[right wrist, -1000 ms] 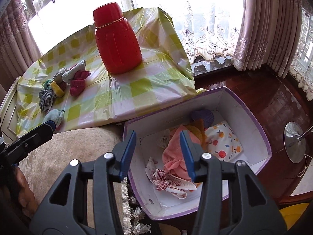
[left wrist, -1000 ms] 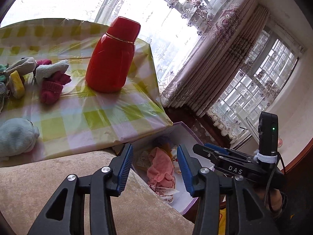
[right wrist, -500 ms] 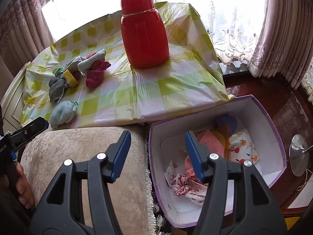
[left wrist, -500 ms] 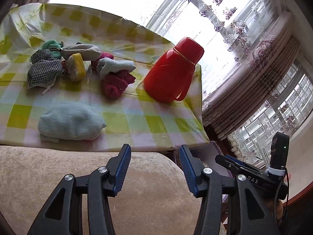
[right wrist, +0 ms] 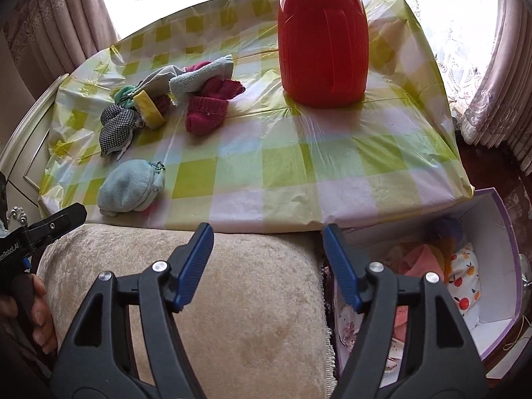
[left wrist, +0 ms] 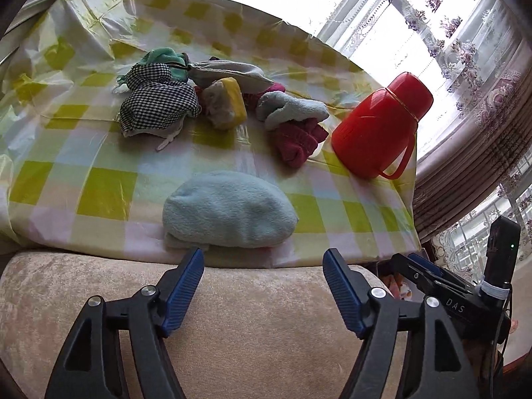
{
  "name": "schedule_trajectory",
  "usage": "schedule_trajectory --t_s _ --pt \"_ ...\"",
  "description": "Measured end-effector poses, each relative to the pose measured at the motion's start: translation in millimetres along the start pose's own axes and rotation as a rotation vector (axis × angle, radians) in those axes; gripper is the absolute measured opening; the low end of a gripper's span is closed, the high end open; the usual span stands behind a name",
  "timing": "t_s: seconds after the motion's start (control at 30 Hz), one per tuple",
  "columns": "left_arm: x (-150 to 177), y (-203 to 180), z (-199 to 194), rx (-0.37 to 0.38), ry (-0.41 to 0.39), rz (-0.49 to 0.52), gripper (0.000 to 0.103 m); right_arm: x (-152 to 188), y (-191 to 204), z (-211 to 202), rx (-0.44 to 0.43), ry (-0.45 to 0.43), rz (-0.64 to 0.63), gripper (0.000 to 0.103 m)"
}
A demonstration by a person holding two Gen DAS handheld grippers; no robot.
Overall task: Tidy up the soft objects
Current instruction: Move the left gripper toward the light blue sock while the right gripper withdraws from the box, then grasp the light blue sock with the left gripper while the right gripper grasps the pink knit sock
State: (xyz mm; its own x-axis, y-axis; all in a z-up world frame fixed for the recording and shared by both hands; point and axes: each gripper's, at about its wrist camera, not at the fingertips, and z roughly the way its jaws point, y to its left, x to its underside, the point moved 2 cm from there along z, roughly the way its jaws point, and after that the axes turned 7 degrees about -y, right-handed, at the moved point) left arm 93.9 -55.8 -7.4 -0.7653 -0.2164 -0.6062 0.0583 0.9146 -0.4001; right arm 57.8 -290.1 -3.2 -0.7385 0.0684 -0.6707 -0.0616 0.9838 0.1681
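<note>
In the left wrist view the left gripper [left wrist: 262,266] has just been opening; its jaws stand apart with nothing between them, aimed at the pale blue sock bundle [left wrist: 229,214] lying just beyond at 12 o'clock, near the front edge of the checked tablecloth [left wrist: 106,193]. Further back, at 11 to 1 o'clock, a heap remains: a houndstooth cloth [left wrist: 156,106], a yellow piece [left wrist: 229,103] and dark pink socks [left wrist: 299,139], with a red flask [left wrist: 379,126] at 2 o'clock. In the right wrist view the right gripper [right wrist: 267,242] has also just been opening and is empty, over the beige cushion [right wrist: 232,316]. At 3 to 4 o'clock a purple-rimmed box [right wrist: 498,232] already holds several soft pieces. The task looks partly done: the blue bundle and the heap are still to be moved.
</note>
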Motion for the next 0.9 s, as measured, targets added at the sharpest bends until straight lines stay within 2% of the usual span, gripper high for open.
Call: schedule_trajectory --t_s 0.07,0.43,0.63,0.7,0.9 --pt "-3.1 3.1 5.7 -0.027 0.022 0.042 0.082 -2.1 7.9 9.9 -0.009 0.012 -0.013 0.073" --pt "-7.6 -9.6 49.9 -0.139 0.188 0.362 0.085 -21.3 22.3 44.2 -0.020 0.025 -0.017 0.076" --pt "-11.6 -14.5 69.2 -0.194 0.215 0.454 0.085 -35.6 25.4 58.8 -0.018 0.009 -0.004 0.076" --pt "-14.2 -16.7 74.9 -0.205 0.214 0.475 0.085 -41.6 28.1 63.8 -0.015 -0.002 -0.005 0.079" --pt "-25.5 -19.8 87.5 -0.208 0.187 0.478 0.085 -58.5 37.5 81.3 -0.034 -0.020 0.009 0.081"
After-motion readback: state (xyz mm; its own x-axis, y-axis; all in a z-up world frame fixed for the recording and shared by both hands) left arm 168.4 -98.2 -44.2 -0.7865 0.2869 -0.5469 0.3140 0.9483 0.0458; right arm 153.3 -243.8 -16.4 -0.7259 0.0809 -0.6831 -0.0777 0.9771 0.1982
